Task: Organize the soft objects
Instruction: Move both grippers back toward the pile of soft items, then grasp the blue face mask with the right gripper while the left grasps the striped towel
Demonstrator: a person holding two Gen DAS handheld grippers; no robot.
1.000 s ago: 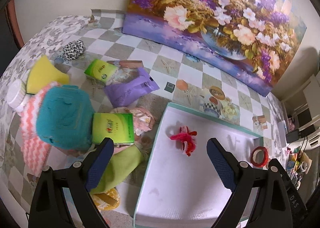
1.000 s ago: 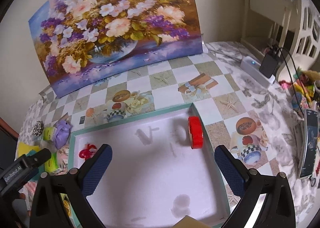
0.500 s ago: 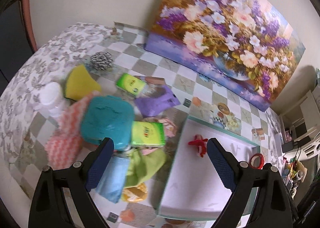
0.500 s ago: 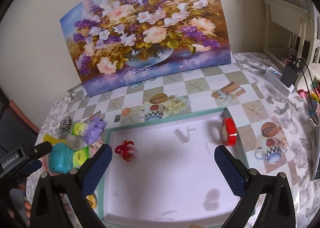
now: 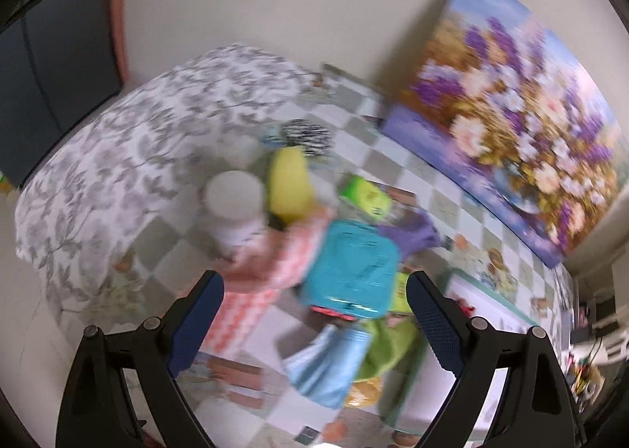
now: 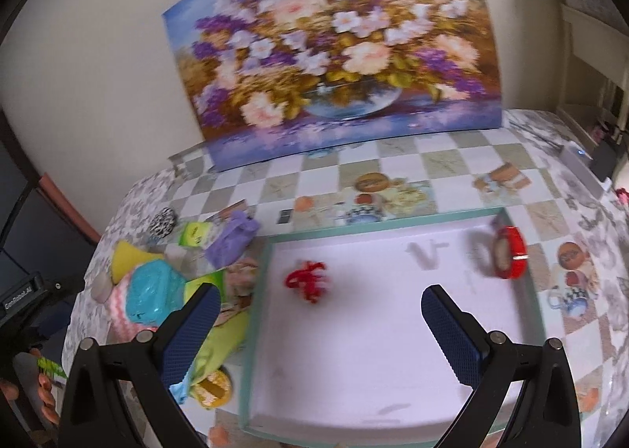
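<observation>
Left gripper (image 5: 312,324) hangs above the heap of soft things, jaws spread wide with nothing between them; this view is smeared with blur, so fine detail is lost. Under it sits a teal pouch (image 5: 350,275), lying on a pink-and-white zigzag cloth (image 5: 267,282); just beyond it a yellow sponge (image 5: 289,182) and a white-capped jar (image 5: 234,200) stand side by side; behind the sponge is a black-and-white patterned ball (image 5: 306,135). A green tissue pack (image 5: 365,198) lies near the teal pouch's far edge, with a purple pouch (image 5: 409,233) beside it; nearer the camera a light blue cloth (image 5: 330,361) touches a lime green cloth (image 5: 387,345), both just beside the tray's left rim.

Right gripper (image 6: 320,332) is over the teal-rimmed tray (image 6: 257,314), jaws also wide apart and empty. Inside the tray a red fuzzy scrunchie (image 6: 308,282) lies toward the left side; a red tape roll (image 6: 509,257) stands on edge in the far right corner, well apart from it. The whole soft pile sits left of the tray on the checked tablecloth (image 6: 432,163); a flower painting (image 6: 334,62) leans on the wall behind.
</observation>
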